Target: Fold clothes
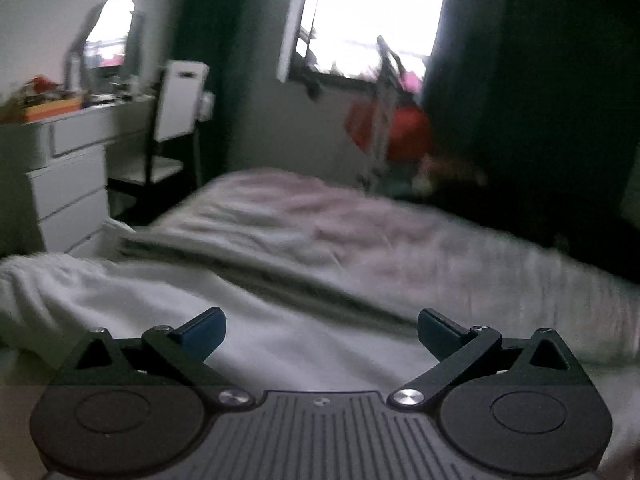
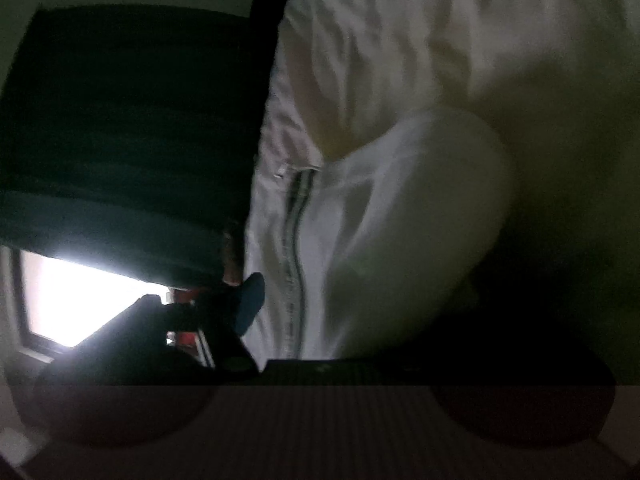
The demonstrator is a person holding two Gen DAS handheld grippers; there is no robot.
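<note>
In the left wrist view my left gripper [image 1: 321,330] is open and empty, its blue-padded fingers [image 1: 204,330] spread wide above a white garment [image 1: 132,300] that lies rumpled on the bed's near left. In the right wrist view the picture is rolled sideways and dark. A white garment with a dark striped band [image 2: 294,232] fills the middle, bulging at the right [image 2: 432,200]. Only one finger [image 2: 250,300] of my right gripper shows, at the cloth's edge; the other is lost in shadow.
The bed [image 1: 360,232] has a grey-pink cover. A white dresser [image 1: 68,172] with clutter and a mirror stands left, a chair [image 1: 172,128] beside it. A bright window [image 1: 372,16], a rack with red items [image 1: 392,132] and dark curtains are at the back.
</note>
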